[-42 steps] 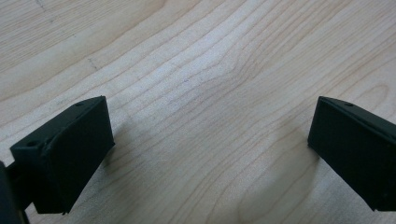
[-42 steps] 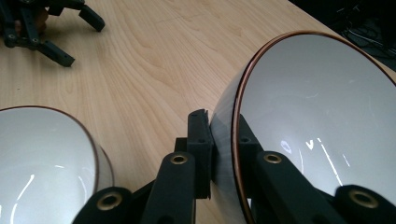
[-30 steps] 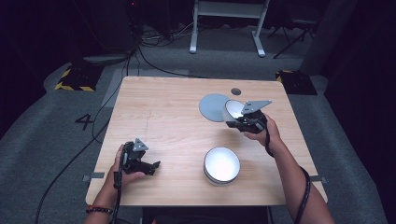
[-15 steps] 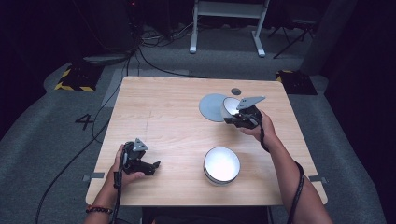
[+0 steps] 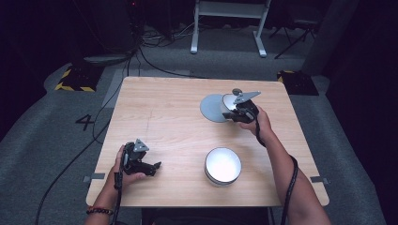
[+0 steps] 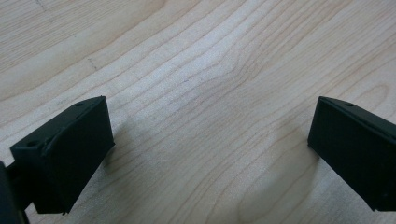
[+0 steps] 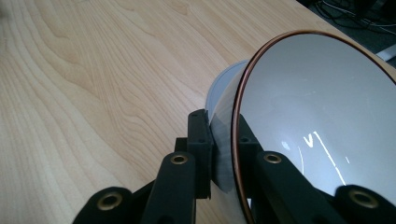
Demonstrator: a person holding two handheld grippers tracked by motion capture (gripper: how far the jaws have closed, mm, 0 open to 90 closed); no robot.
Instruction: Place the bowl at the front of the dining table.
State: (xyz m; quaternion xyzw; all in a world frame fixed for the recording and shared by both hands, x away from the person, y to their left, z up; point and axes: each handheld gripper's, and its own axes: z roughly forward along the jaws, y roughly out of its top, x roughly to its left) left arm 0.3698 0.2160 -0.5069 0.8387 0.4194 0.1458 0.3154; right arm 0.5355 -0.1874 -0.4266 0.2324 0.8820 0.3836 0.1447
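Note:
My right gripper (image 5: 233, 112) (image 7: 222, 136) is shut on the wall of a white bowl with a copper-coloured rim (image 5: 229, 100) (image 7: 322, 107), one jaw inside and one outside. The bowl is tilted on its side over the right edge of a flat grey plate (image 5: 212, 108) (image 7: 218, 87) at the back right of the wooden table (image 5: 164, 108). Whether bowl and plate touch I cannot tell. My left gripper (image 5: 154, 168) (image 6: 210, 140) rests low near the front left, jaws wide open over bare wood.
A second white bowl (image 5: 223, 165) stands upright at the front centre, between the two hands. Cables trail across the grey floor beyond the table's left side, and a white metal stand is at the back.
My right gripper has carried the bowl left and a little farther from me, onto the grey plate's edge. The left gripper has stayed where it was.

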